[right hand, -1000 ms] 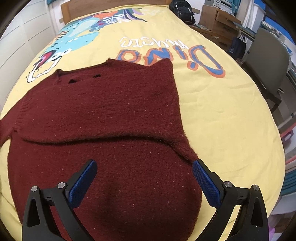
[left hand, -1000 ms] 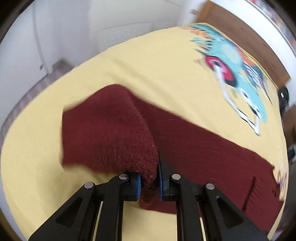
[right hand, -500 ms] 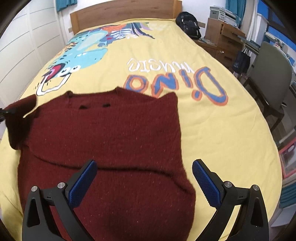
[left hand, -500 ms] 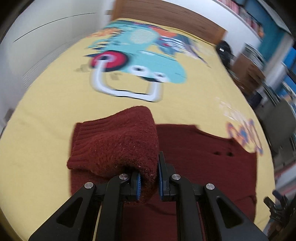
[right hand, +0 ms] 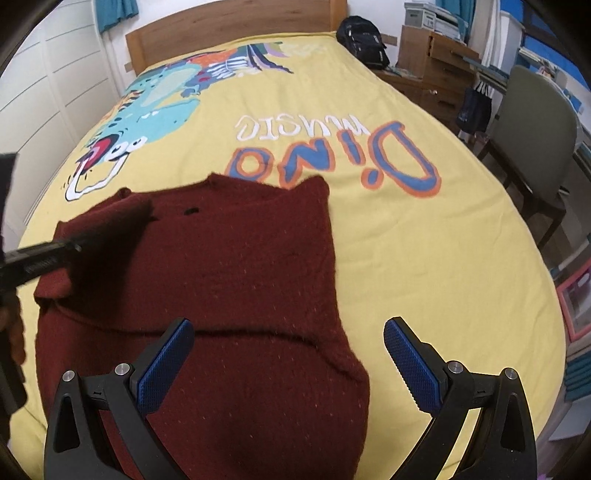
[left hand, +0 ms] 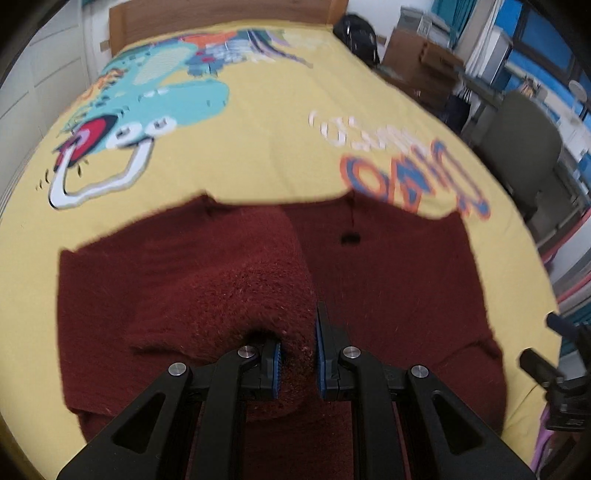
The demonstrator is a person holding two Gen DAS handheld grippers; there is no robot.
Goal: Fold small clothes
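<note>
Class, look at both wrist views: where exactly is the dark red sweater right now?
The dark red sweater lies on the yellow bedspread, just below the "Dino" lettering; the left gripper pinches its sleeve over the body.

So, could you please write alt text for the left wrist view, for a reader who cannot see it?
The left tool is shut on a bunched fold of a dark red knitted sweater that lies on a yellow bedspread printed with a cartoon dinosaur. A wooden headboard stands beyond the bed.
</note>
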